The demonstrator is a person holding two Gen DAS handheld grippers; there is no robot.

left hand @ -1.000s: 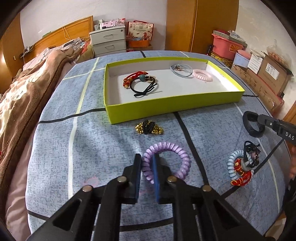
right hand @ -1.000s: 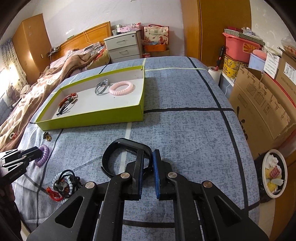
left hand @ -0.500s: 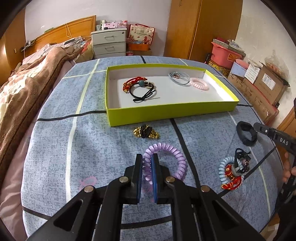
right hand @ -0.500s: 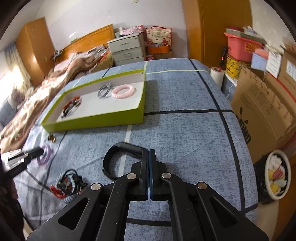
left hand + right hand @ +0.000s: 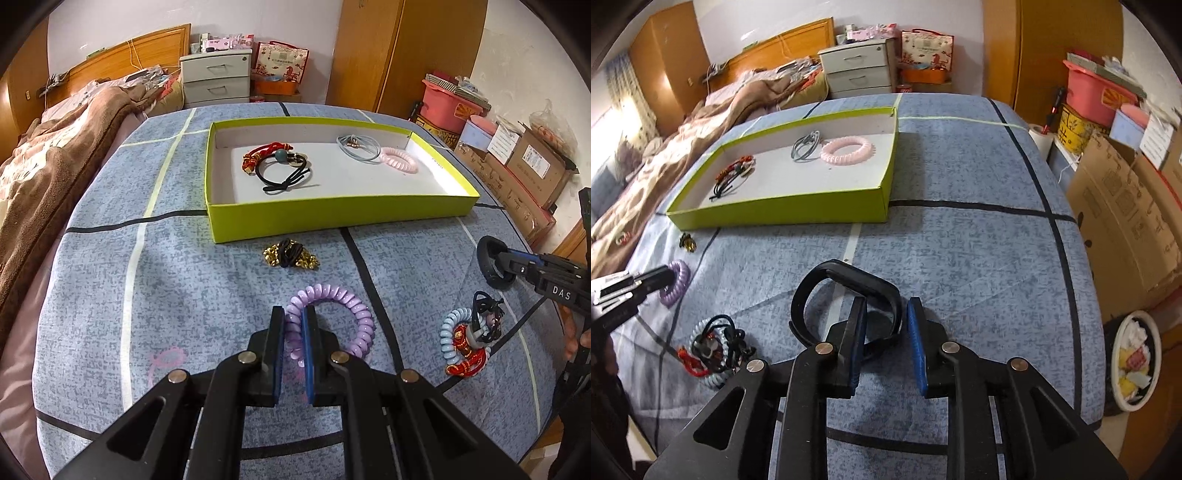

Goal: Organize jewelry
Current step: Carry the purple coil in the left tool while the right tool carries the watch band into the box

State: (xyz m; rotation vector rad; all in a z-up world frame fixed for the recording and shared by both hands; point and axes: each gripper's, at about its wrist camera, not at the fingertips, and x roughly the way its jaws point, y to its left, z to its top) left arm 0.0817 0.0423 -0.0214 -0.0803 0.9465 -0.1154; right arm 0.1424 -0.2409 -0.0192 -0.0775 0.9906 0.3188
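Pinching the purple coil band (image 5: 334,325), the left tool (image 5: 293,328) sits at 6 o'clock of the green tray (image 5: 332,218); the right tool (image 5: 886,325) is spread around the black bracelet (image 5: 846,284). Four pieces lie in the tray; the gold-black clip (image 5: 290,254) and tangled bundle (image 5: 469,343) wait on the bed.

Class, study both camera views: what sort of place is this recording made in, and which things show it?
Most likely a home bedroom. A bed with a wooden headboard and rumpled brown blanket stands beside the work surface, a grey bedside drawer unit sits against the wall, and a wooden wardrobe rises behind.
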